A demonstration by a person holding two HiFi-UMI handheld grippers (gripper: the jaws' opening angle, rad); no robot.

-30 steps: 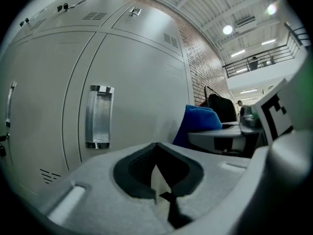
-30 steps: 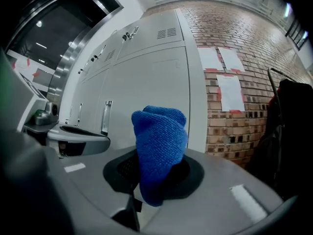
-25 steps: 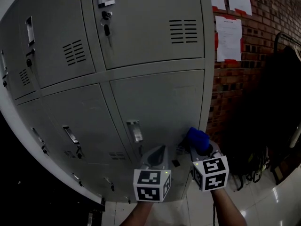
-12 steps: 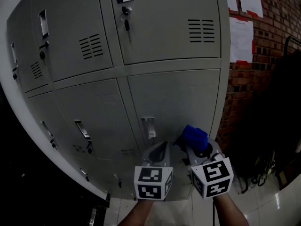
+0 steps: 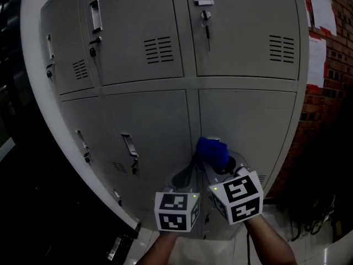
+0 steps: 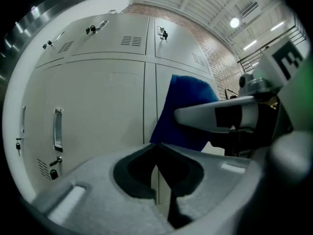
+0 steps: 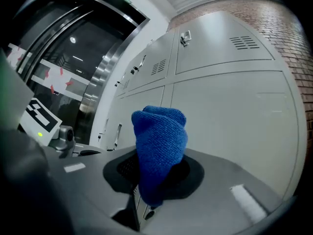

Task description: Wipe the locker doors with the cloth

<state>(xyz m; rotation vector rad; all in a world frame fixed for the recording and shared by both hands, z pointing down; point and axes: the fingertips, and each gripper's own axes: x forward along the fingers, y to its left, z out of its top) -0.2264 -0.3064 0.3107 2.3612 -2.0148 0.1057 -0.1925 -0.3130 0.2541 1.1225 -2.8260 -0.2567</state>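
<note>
The grey locker bank (image 5: pixel 248 120) fills the head view, and its doors (image 6: pixel 98 92) (image 7: pixel 230 106) show in both gripper views. My right gripper (image 5: pixel 213 162) (image 7: pixel 152 174) is shut on a bunched blue cloth (image 5: pixel 213 150) (image 7: pixel 160 136), held just short of the seam between two lower doors. Whether the cloth touches the metal I cannot tell. My left gripper (image 5: pixel 189 174) (image 6: pixel 157 148) sits close beside it on the left, shut with nothing between its jaws. In the left gripper view the cloth (image 6: pixel 183 109) and the right gripper (image 6: pixel 220 117) show ahead on the right.
A recessed handle (image 5: pixel 128 145) is on the lower door to the left. Keys (image 5: pixel 206 22) hang from an upper door's lock. A brick wall with papers (image 5: pixel 317 54) stands at the right, dark bags (image 5: pixel 314 217) on the glossy floor below. Darkness lies at the left.
Both grippers have shifted left along the lockers, and the view has swung with them. The cloth went from the right-hand lower door to the seam between the two doors.
</note>
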